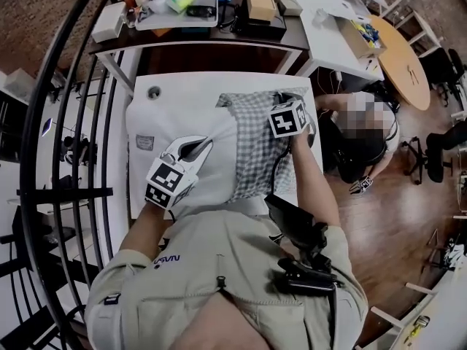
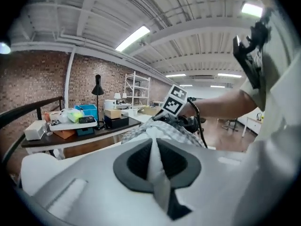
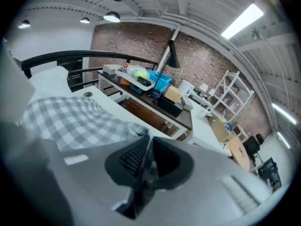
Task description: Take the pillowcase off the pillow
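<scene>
1. Left tongs: shut on a fold of white cloth, pinched between the pads. Only the left gripper view shows the pinch. In the head view the tips just sit on the white pillow.
2. Right tongs: jaws together on the edge of the checked pillowcase, and the cloth runs right up into the pads. The head view puts them at the pillow's far right corner, but their own body covers the pinch there.
3. The left gripper view also catches the right tongs and a forearm beyond the checked heap. The right gripper view has no left tongs in it.
4. The pillow lies flat on the white bench. Its left part is bare white with a small label. Its right part is under the bunched pillowcase.
5. Head view only: a seated person right of the bench, a round wooden table, a wood floor and a black railing at left.
6. Behind the white bench is a dark bench loaded with boxes and a blue bin.
7. Gripper views only: a brick wall, a black desk lamp, white shelving and a ceiling strip light.
</scene>
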### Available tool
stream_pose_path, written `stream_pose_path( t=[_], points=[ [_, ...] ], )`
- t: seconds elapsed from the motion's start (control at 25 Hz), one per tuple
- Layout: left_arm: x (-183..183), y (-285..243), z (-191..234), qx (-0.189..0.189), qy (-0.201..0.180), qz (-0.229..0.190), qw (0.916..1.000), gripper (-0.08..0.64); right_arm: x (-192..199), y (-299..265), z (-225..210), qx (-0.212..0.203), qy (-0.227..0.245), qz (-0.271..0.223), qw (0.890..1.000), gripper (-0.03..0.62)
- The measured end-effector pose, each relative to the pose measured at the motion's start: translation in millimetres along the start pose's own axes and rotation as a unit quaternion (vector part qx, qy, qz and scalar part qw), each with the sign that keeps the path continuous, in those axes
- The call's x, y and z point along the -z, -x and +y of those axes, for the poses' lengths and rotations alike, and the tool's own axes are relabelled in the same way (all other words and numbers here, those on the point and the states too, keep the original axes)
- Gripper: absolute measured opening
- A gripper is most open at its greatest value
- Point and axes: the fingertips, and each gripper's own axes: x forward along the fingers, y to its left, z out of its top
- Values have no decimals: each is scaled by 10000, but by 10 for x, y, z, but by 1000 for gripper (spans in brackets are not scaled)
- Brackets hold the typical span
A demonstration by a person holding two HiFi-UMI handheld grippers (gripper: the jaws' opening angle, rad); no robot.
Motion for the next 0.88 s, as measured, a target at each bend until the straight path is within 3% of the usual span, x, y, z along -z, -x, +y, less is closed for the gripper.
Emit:
stream_pose_path(
  t=[0.16, 0.4, 0.56, 0.68, 0.88],
  points=[
    [92, 189, 80, 71, 523, -198, 9984, 23, 356, 11, -320, 294, -330, 162, 9989, 26],
    [367, -51, 269, 47, 811, 38, 9967, 21, 863, -192, -277, 448, -814, 453, 9946, 26],
    [460, -386, 389, -57, 244, 294, 9993, 51, 794, -131, -182, 335, -931, 46, 9951, 53],
    [382, -530, 371, -109, -183, 294, 9993, 137, 714, 70, -125, 308, -1245, -291, 9913, 98],
    [165, -295, 108, -180, -893, 129, 9958, 218, 773, 656, 234, 121, -1804, -831, 9800, 117]
  ],
)
